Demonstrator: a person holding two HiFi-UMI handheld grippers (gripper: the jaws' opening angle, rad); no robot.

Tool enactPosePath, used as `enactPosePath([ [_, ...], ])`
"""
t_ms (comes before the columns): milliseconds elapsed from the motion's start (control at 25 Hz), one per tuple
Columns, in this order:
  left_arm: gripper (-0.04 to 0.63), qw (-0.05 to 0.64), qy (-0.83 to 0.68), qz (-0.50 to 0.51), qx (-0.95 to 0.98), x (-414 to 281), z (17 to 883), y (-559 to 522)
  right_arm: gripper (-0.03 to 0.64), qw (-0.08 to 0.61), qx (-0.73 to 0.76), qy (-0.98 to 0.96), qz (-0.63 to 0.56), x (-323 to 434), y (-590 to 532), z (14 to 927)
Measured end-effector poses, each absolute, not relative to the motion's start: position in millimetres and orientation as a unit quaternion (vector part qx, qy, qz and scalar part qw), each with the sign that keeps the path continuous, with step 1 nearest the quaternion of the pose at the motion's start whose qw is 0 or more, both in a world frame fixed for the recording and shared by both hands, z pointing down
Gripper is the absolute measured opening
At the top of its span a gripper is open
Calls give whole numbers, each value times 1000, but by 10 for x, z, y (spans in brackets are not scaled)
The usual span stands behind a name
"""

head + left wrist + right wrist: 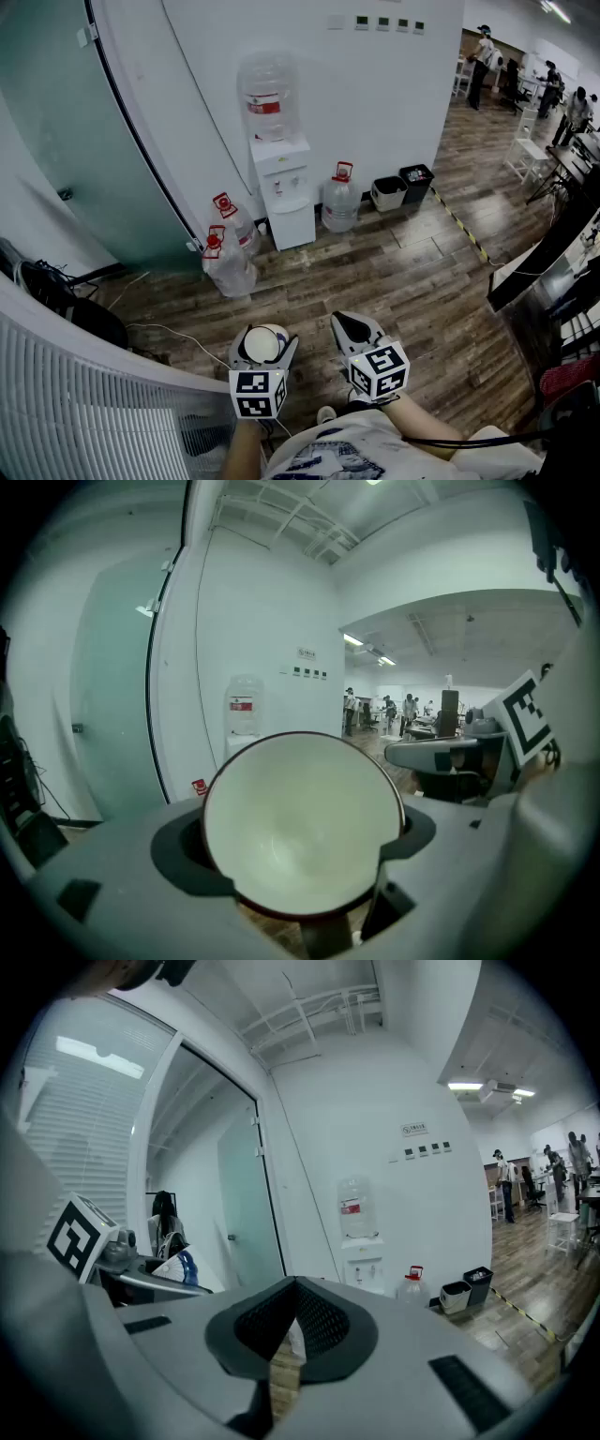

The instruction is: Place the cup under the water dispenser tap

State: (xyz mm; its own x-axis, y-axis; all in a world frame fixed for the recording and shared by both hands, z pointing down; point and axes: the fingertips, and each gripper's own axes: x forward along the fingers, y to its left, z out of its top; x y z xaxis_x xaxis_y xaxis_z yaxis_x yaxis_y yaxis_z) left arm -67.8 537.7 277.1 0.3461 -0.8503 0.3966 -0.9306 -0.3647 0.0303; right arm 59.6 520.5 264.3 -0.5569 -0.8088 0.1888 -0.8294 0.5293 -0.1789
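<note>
Left gripper [266, 354] gripping cup [302, 822] between wide-spread jaws, right gripper [353, 330] hovering beside it, jaws closed together and empty, dispenser [283, 192] standing well apart by wall [394, 84]

The left gripper [264, 349] grips a cup [265, 339]; the right gripper [351, 328], closed, sits just beside it. The dispenser [283, 192] stands well ahead of both.
</note>
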Motion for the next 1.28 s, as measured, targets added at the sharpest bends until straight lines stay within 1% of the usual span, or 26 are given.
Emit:
enactPosePath([
  [200,460,130,-553,165,806,-492,2820,5274,20,45,464,-876,125,795,5104,2672],
  [520,460,138,-573,169,790,-39,2839,4875,20,49,443,-885,132,1325,4723,2723],
  [720,460,131,-590,158,781,208,2786,4631,20,54,428,-893,126,1616,4532,2741],
  [1000,460,135,-601,161,772,276,2772,4462,21,42,418,-897,139,1703,4348,2766],
  [1280,460,138,-598,166,772,183,2800,3932,20,46,418,-896,140,1586,3834,2779],
])
